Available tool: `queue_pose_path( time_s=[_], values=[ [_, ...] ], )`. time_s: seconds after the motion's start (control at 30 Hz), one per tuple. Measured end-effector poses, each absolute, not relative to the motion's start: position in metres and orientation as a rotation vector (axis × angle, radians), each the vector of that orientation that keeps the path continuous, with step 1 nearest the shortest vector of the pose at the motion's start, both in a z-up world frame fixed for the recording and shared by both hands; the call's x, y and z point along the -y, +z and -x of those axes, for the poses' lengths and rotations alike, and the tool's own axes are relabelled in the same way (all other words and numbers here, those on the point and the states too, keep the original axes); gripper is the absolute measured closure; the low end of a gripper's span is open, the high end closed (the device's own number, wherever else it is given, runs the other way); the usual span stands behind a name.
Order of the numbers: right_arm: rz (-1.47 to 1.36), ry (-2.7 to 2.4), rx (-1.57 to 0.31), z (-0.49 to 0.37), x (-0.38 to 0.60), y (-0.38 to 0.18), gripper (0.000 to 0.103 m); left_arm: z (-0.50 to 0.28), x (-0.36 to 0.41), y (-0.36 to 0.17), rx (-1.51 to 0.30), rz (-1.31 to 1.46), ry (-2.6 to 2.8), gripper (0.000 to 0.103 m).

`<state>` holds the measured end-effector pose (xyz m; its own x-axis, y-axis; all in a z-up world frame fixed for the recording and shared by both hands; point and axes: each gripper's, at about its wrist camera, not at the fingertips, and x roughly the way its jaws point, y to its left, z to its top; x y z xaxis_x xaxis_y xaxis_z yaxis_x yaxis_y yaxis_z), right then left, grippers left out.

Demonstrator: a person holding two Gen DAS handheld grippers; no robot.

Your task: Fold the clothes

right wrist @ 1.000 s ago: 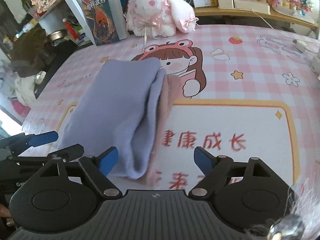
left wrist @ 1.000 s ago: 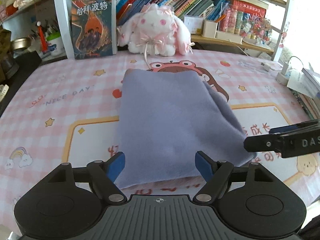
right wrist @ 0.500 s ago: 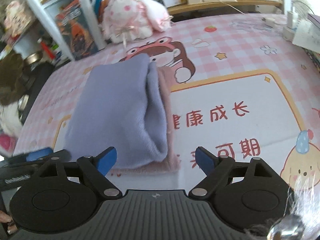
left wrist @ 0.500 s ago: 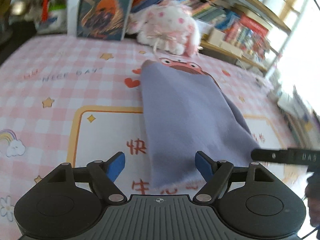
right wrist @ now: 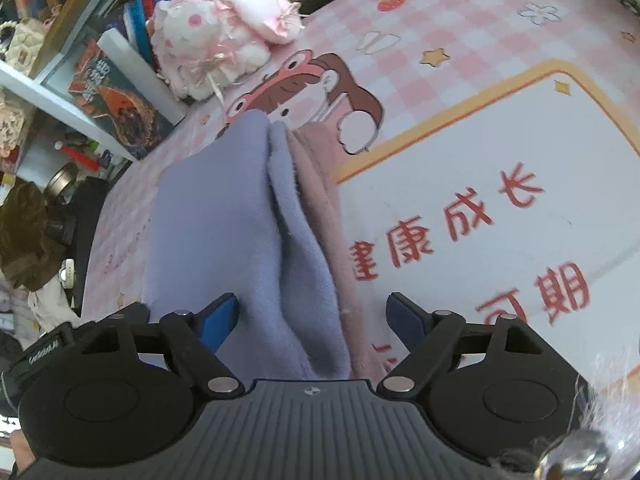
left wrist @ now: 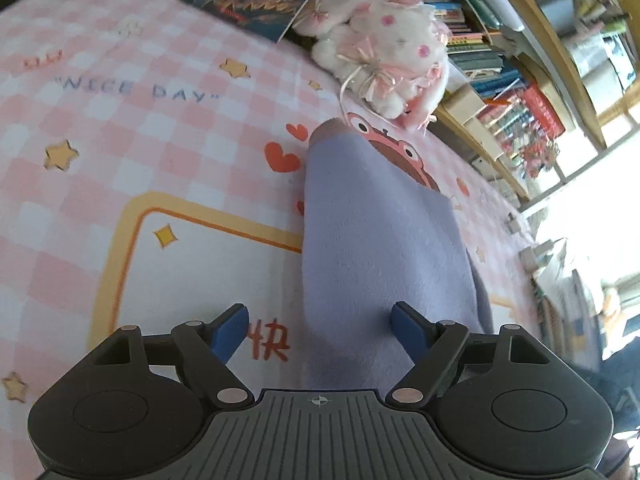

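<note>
Now left gripper [left wrist: 318, 330] — jaws wide apart, empty — sits over near left edge of folded purple garment [left wrist: 380, 248], closer and more tilted than a second ago. Garment lies flat on pink checked mat [left wrist: 120, 128], pink layer [right wrist: 320, 184] showing beneath. Right gripper [right wrist: 312, 320] — also spread wide, empty — now straddles near right folded edge. Judgement: both positioned to pinch for next fold.

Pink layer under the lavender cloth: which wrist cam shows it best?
Right wrist. There the pink layer runs in plain sight along the right edge of the folded lavender cloth, from far end to near. In the left wrist view the lavender cloth covers it; only a pinkish tip shows at the far corner.
</note>
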<state>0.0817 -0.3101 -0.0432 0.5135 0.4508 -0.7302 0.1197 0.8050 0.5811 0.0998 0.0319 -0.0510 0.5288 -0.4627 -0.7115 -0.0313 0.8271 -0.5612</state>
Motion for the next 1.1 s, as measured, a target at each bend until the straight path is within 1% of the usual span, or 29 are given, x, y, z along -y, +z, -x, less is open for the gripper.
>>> queue_pose_path(
  time_s=[0.03,0.07,0.13,0.17,0.2,0.27,0.3,0.33,0.4,0.47,0.53,0.57,0.6,0.7,0.77,0.8,0.87,0.9,0.93,0.97,1.0,1.03,1.1],
  values=[
    [-0.630,0.227,-1.036,-0.084,0.308,-0.044,0.041,-0.102,-0.031,-0.053,-0.994,0.576,-0.280,0.022],
    [-0.620,0.236,-1.041,-0.086,0.305,-0.044,0.041,-0.103,-0.030,-0.055,-0.997,0.594,-0.287,0.023],
    [-0.579,0.247,-1.045,-0.089,0.301,-0.043,0.044,-0.105,-0.027,-0.059,-1.001,0.632,-0.305,0.025],
    [-0.568,0.250,-1.046,-0.090,0.299,-0.042,0.045,-0.105,-0.024,-0.060,-1.004,0.636,-0.315,0.028],
    [-0.563,0.255,-1.049,-0.090,0.298,-0.042,0.049,-0.105,-0.020,-0.059,-1.006,0.627,-0.321,0.038],
    [-0.537,0.268,-1.040,-0.089,0.295,-0.040,0.059,-0.103,-0.011,-0.056,-1.004,0.593,-0.327,0.044],
    [-0.504,0.276,-1.028,-0.088,0.291,-0.036,0.064,-0.100,-0.005,-0.051,-0.990,0.542,-0.320,0.051],
    [-0.442,0.285,-1.008,-0.085,0.285,-0.030,0.067,-0.097,0.001,-0.045,-0.972,0.486,-0.314,0.053],
    [-0.278,0.315,-0.956,-0.076,0.267,-0.013,0.070,-0.088,0.013,-0.033,-0.928,0.366,-0.302,0.053],
    [-0.163,0.360,-0.912,-0.066,0.251,-0.002,0.071,-0.084,0.017,-0.030,-0.923,0.318,-0.299,0.053],
    [-0.155,0.362,-0.942,-0.066,0.250,-0.005,0.070,-0.087,0.010,-0.034,-0.956,0.356,-0.296,0.051],
    [-0.188,0.354,-0.967,-0.069,0.255,-0.009,0.070,-0.090,0.005,-0.038,-0.977,0.394,-0.293,0.048],
    [-0.250,0.344,-0.993,-0.073,0.263,-0.014,0.067,-0.092,0.000,-0.041,-0.993,0.434,-0.291,0.046],
    [-0.434,0.318,-1.055,-0.081,0.284,-0.027,0.056,-0.097,-0.011,-0.049,-1.024,0.522,-0.302,0.045],
    [-0.542,0.308,-1.079,-0.084,0.294,-0.033,0.055,-0.097,-0.010,-0.052,-1.022,0.532,-0.312,0.043],
    [-0.565,0.307,-1.085,-0.084,0.295,-0.036,0.051,-0.097,-0.010,-0.054,-1.021,0.542,-0.314,0.044],
    [-0.575,0.307,-1.095,-0.083,0.293,-0.038,0.050,-0.095,-0.009,-0.056,-1.013,0.562,-0.303,0.047],
    [-0.554,0.310,-1.089,-0.083,0.290,-0.036,0.049,-0.094,-0.008,-0.055,-1.007,0.562,-0.296,0.050],
    [-0.532,0.313,-1.083,-0.083,0.287,-0.034,0.053,-0.092,-0.004,-0.052,-0.999,0.538,-0.290,0.053],
    [-0.511,0.315,-1.077,-0.083,0.284,-0.033,0.057,-0.089,0.001,-0.048,-0.989,0.500,-0.284,0.054],
    [-0.489,0.318,-1.071,-0.082,0.281,-0.031,0.065,-0.086,0.007,-0.043,-0.979,0.461,-0.281,0.055],
    [-0.436,0.328,-1.054,-0.081,0.277,-0.026,0.068,-0.082,0.012,-0.038,-0.968,0.423,-0.282,0.055],
    [-0.259,0.356,-1.008,-0.075,0.261,-0.014,0.069,-0.077,0.019,-0.031,-0.953,0.367,-0.287,0.055]
  ],
)
